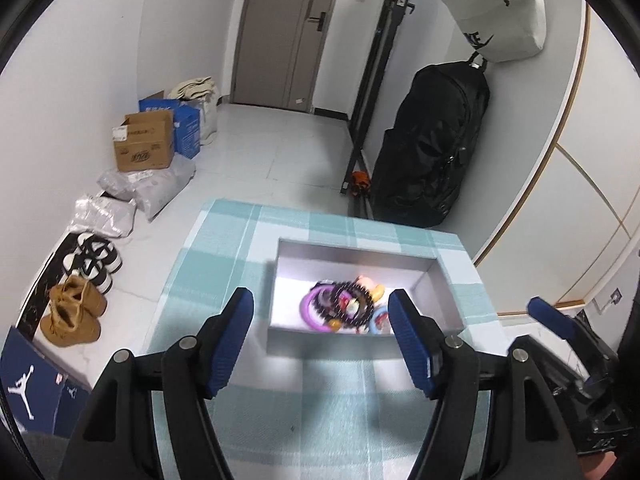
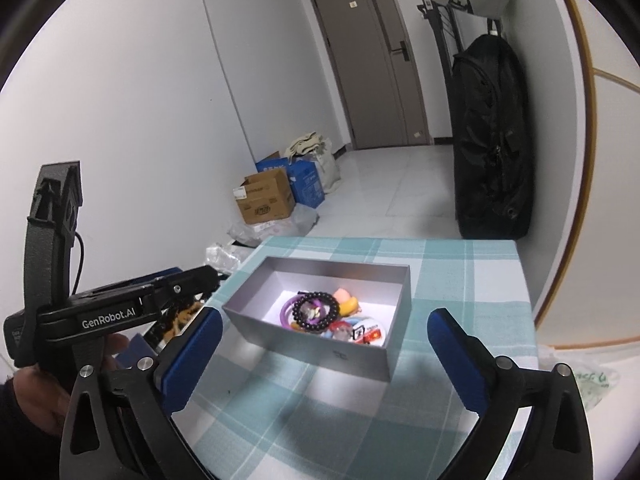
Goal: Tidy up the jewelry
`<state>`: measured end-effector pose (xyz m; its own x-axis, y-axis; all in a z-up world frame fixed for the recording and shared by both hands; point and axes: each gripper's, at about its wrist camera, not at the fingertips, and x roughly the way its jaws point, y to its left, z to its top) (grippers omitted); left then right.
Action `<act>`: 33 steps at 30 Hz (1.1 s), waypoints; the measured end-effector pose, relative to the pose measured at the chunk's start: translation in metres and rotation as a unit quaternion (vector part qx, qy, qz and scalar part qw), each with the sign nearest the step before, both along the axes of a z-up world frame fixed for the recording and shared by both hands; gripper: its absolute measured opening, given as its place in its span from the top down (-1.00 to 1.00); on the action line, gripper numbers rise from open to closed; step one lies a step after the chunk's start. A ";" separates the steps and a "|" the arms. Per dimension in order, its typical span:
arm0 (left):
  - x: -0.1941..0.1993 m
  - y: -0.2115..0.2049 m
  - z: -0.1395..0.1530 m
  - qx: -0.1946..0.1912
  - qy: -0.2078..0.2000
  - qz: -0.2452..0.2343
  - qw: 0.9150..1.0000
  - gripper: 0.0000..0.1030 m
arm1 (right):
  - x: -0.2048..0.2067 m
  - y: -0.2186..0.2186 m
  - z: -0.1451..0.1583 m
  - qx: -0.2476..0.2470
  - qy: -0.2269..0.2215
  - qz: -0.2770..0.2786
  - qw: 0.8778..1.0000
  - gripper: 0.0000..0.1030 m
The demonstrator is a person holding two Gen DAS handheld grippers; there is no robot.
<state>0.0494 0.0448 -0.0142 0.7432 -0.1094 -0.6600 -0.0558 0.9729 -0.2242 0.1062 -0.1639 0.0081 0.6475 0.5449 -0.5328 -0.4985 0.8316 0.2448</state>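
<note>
- worktop (image 1: 320, 420) (image 2: 460, 280) covered by a teal and white plaid cloth; grey box sits on it, toward the far edge.
- black bag (image 1: 432, 140) (image 2: 492, 140) hangs against the wall beyond the box, on its right side.
- pale drawstring bag (image 1: 496, 12) hangs above the black bag.
- cardboard carton (image 1: 144, 144) (image 2: 266, 200) on the floor far beyond and left of the box, a blue carton (image 1: 186, 128) (image 2: 306, 184) just beside it.
- grey box (image 1: 352, 256) (image 2: 308, 342) open, no lid on it, rectangular, lit white inside.
- left gripper (image 1: 320, 344) (image 2: 192, 280) hovers above the cloth on the near side of the box, jaws wide apart, nothing between them; in the right wrist view it shows side-on, left of the box.
- right gripper (image 2: 320, 356) hovers near side of the box too, jaws wide apart and empty; one blue pad shows at the right of the box in the left wrist view.
- tan boots (image 1: 72, 312) and black-white sneakers (image 1: 94, 258) on the floor well left of the box.
- jewelry pile (image 1: 348, 306) (image 2: 332, 314) lies inside the box, on its floor.
- purple bangle (image 1: 310, 308) (image 2: 286, 312) at the left of the pile, inside the box.
- dark bead bracelet (image 1: 348, 294) (image 2: 316, 308) on top of the pile, overlapping the purple bangle.
- small orange and pink pieces in the pile, too blurred to name.
</note>
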 end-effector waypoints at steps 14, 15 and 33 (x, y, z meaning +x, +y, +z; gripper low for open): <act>-0.016 -0.005 -0.001 0.020 -0.009 0.004 1.000 -0.27 | -0.015 -0.005 -0.002 -0.007 -0.006 -0.010 1.000 -1.00; -0.017 -0.005 -0.001 0.020 -0.009 0.003 1.000 -0.27 | -0.015 -0.006 -0.003 -0.006 -0.005 -0.010 1.000 -1.00; -0.021 -0.007 0.000 0.030 -0.010 0.005 0.999 -0.27 | -0.016 -0.006 -0.006 -0.011 0.001 -0.019 1.000 -1.00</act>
<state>0.0284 0.0374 -0.0137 0.7577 -0.0627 -0.6496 -0.0606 0.9843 -0.1657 0.0897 -0.1702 0.0023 0.6657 0.5090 -0.5457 -0.4666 0.8546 0.2279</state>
